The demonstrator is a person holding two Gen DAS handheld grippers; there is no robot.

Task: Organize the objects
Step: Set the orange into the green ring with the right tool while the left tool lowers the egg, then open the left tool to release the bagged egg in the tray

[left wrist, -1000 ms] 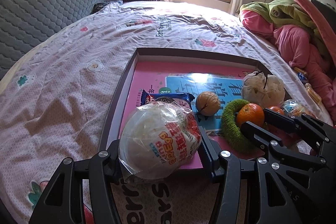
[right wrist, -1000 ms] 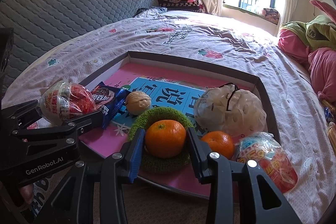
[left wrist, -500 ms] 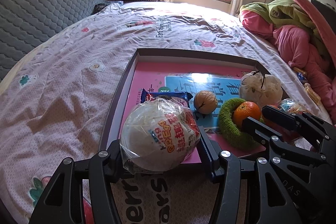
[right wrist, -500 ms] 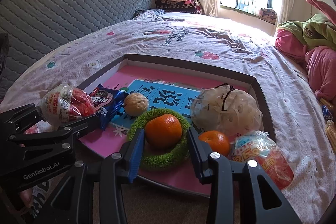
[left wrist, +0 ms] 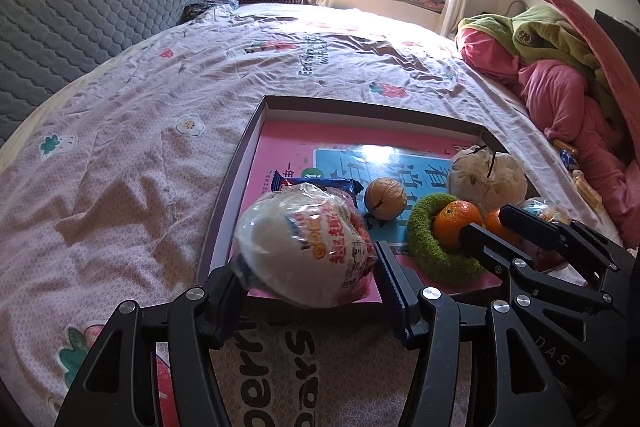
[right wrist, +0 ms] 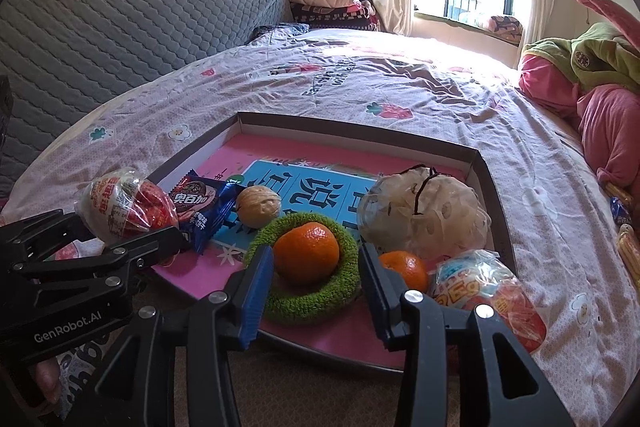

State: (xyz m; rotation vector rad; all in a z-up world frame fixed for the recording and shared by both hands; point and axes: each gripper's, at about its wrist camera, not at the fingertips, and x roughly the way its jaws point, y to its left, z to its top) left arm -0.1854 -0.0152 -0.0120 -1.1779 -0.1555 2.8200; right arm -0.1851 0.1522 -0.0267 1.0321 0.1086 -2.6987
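Left claw (left wrist: 308,267) clamped on wrapped toy egg (left wrist: 304,247) over the near-left corner of tray (left wrist: 360,107) on bed, right claw (right wrist: 316,267) just opening, jaws clear of orange (right wrist: 306,253) resting in green ring (right wrist: 348,291) inside tray

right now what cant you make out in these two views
- Wrapped egg toy in the left gripper: its far side is hidden in the left wrist view by its own bulk.
- Second orange: partly covered in the right wrist view by a finger of the right gripper.
- Snack packet: mostly behind the egg toy in the left wrist view.
- Small print on the tray liner: too small to read.
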